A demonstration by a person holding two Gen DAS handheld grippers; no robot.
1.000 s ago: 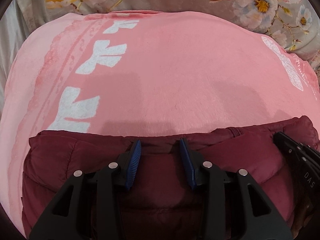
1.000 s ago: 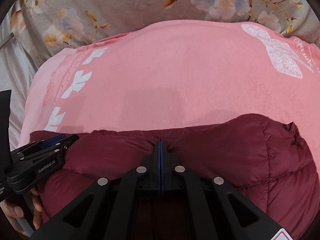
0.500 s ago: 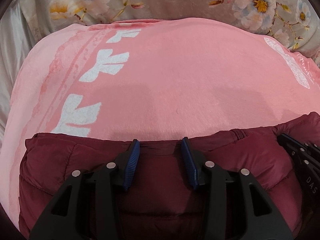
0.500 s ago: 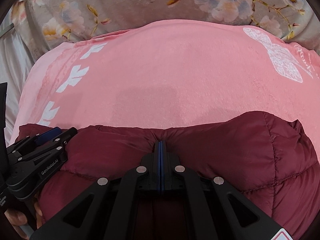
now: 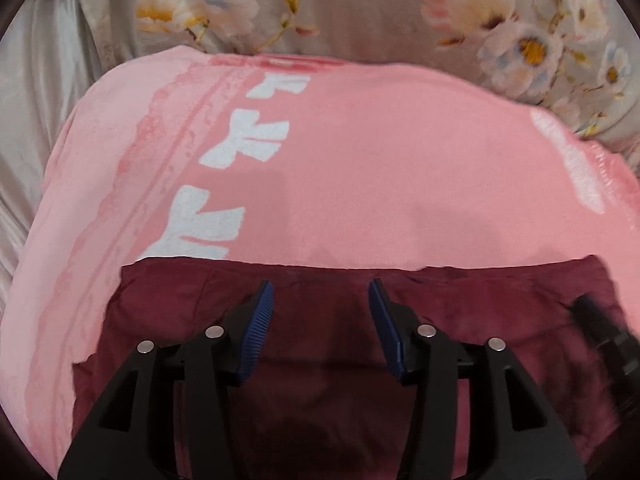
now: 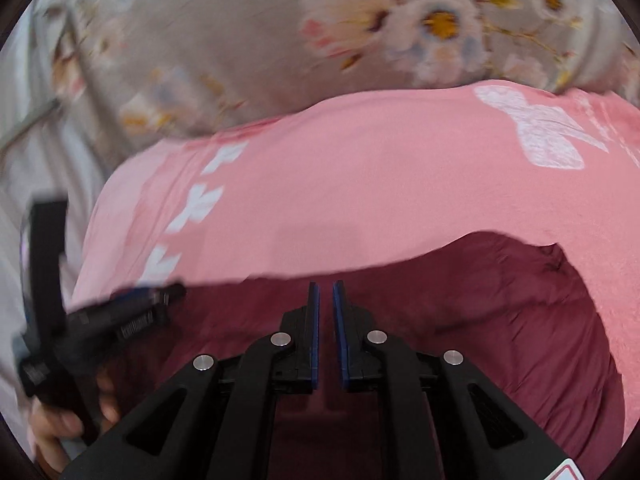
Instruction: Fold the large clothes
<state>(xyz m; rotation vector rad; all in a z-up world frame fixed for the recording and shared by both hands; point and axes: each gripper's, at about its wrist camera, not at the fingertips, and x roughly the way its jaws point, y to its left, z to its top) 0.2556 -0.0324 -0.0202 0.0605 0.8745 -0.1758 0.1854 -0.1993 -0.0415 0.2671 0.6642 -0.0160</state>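
Left wrist view: left gripper jaws opening, nothing pinched, above maroon jacket cut off below. Right gripper opening slightly, empty, blurred. Jacket lies on pink blanket; floral bedding beyond, smeared.

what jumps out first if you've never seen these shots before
A puffy dark maroon quilted jacket fills the near foreground, lying on a broad pink blanket with white bow prints. Behind that, a grey floral bedspread runs across the back. Both black tongs with blue pads hang over the jacket, the left tongs and the narrower right tongs opening with nothing pinched between them.
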